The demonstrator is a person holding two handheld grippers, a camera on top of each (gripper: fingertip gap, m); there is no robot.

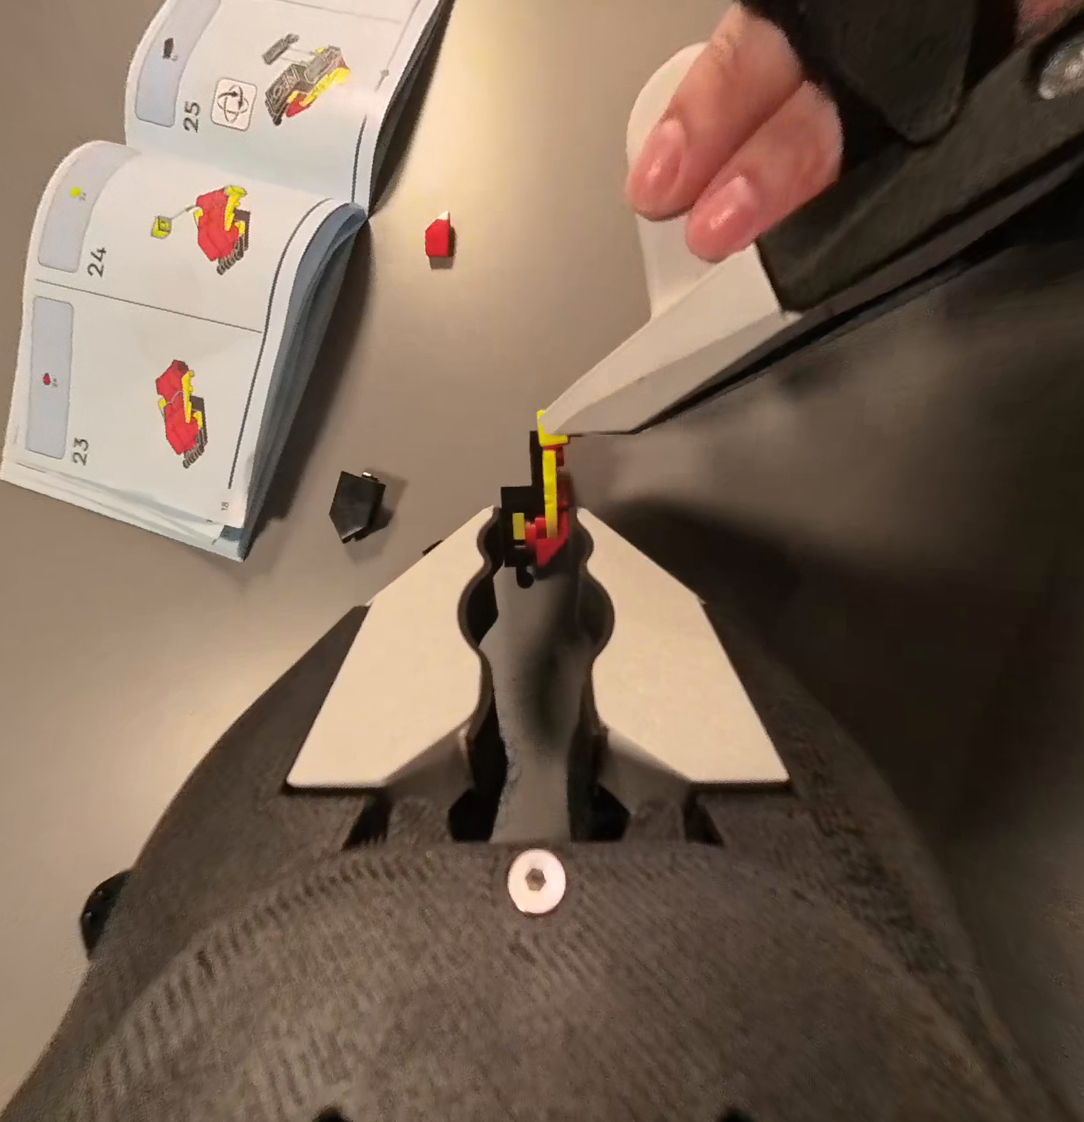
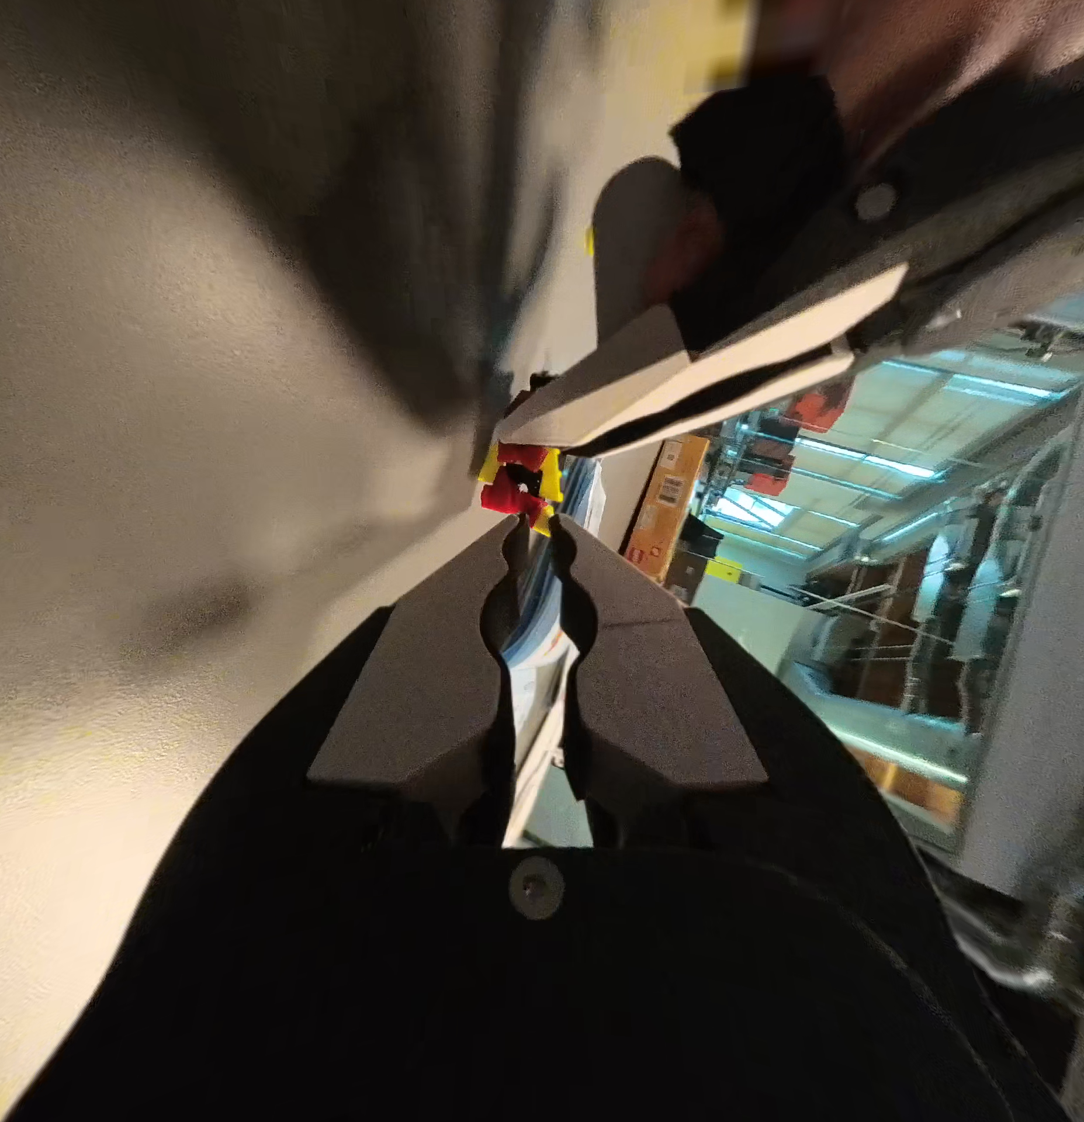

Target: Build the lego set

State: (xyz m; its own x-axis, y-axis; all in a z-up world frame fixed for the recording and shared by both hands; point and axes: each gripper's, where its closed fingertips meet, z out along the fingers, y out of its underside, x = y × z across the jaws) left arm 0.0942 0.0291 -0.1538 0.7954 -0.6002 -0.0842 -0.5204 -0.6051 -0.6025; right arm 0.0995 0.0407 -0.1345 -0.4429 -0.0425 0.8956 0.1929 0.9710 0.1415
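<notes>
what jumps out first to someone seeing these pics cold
The eye goes to the small red, yellow and black lego model at the centre, pinched between the left gripper from below and the right gripper, whose pale tip meets its top yellow piece in the left wrist view. To the left on the grey table lies the open instruction booklet, with a loose red brick and a loose black brick beside it.

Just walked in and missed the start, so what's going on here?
A person is building a small Lego model with two hand-held grippers. The left gripper clamps the red, yellow and black model above the table, while the right gripper pinches its yellow top end. An open instruction booklet, a loose red piece and a black piece lie nearby.
</notes>
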